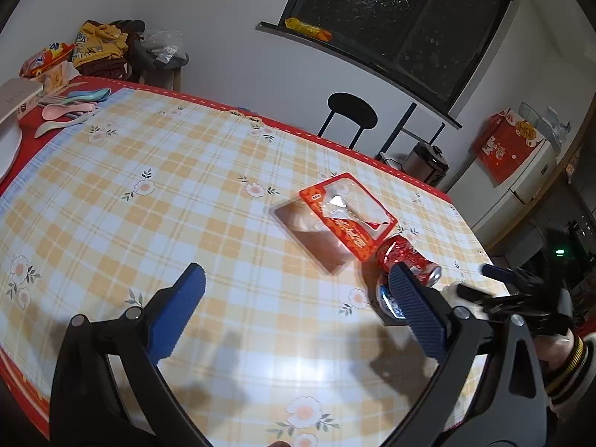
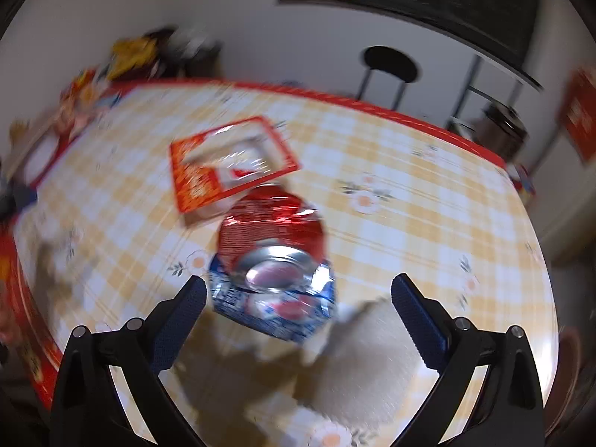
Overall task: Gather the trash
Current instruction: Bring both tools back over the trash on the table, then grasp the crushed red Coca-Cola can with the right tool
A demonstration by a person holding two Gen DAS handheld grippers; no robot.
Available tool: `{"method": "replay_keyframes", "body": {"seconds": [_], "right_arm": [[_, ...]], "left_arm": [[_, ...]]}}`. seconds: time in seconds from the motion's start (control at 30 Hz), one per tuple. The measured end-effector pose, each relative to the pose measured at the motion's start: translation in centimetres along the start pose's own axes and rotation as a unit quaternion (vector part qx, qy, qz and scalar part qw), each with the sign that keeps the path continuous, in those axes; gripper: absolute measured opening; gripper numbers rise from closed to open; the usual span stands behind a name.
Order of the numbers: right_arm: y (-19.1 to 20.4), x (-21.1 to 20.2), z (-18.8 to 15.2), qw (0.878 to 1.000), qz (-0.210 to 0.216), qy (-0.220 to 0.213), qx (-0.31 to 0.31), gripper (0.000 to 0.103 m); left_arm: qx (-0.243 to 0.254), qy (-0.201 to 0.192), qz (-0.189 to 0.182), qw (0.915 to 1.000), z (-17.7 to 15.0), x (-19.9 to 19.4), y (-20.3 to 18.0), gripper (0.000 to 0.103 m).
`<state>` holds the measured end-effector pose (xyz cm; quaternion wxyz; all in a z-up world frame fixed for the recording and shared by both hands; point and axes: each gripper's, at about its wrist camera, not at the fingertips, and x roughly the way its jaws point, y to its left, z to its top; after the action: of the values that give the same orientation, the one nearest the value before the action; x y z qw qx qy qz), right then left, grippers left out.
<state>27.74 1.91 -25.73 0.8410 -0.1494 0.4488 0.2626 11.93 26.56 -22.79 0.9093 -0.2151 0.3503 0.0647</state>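
A crushed red can [image 1: 404, 257] [image 2: 272, 223] lies on the checked tablecloth [image 1: 186, 205] near the right edge. A crushed blue can [image 2: 273, 307] lies against it, partly hidden by my left finger in the left wrist view [image 1: 389, 300]. A red and clear plastic package [image 1: 346, 216] [image 2: 227, 162] lies just beyond the cans. My left gripper [image 1: 298, 298] is open and empty above the table, left of the cans. My right gripper [image 2: 298, 305] is open, with the blue can between its fingers. It also shows in the left wrist view [image 1: 480, 283].
Pastel spoons [image 1: 70, 106] and a white box [image 1: 16, 97] sit at the far left corner. A pile of bags and clothes [image 1: 97, 48] lies behind. A black stool [image 1: 352, 110], a cooker [image 1: 426, 162] and a fridge [image 1: 521, 182] stand beyond the table.
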Motion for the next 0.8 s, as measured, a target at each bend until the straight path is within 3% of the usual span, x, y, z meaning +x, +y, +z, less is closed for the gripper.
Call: {"method": "replay_keyframes", "body": {"seconds": [0.13,0.47,0.8], "right_arm": [[3.4,4.2,2.1,0.996,-0.004,0.051,-0.070,0.098],[3.4,9.6,5.0,0.987,-0.002,0.140,-0.080,0.098],[1.5,11.9,5.2,0.984,0.032,0.175,-0.009,0.098]], "left_arm": [[-0.005,0.004,-0.004,1.0000,0.1,0.3,0.8,0.097],[-0.024,0.019,-0.007,0.9995,-0.7,0.9,2.9,0.097],[-0.022,0.030,-0.014,0.9992,-0.8,1.8,2.4,0.097]]}}
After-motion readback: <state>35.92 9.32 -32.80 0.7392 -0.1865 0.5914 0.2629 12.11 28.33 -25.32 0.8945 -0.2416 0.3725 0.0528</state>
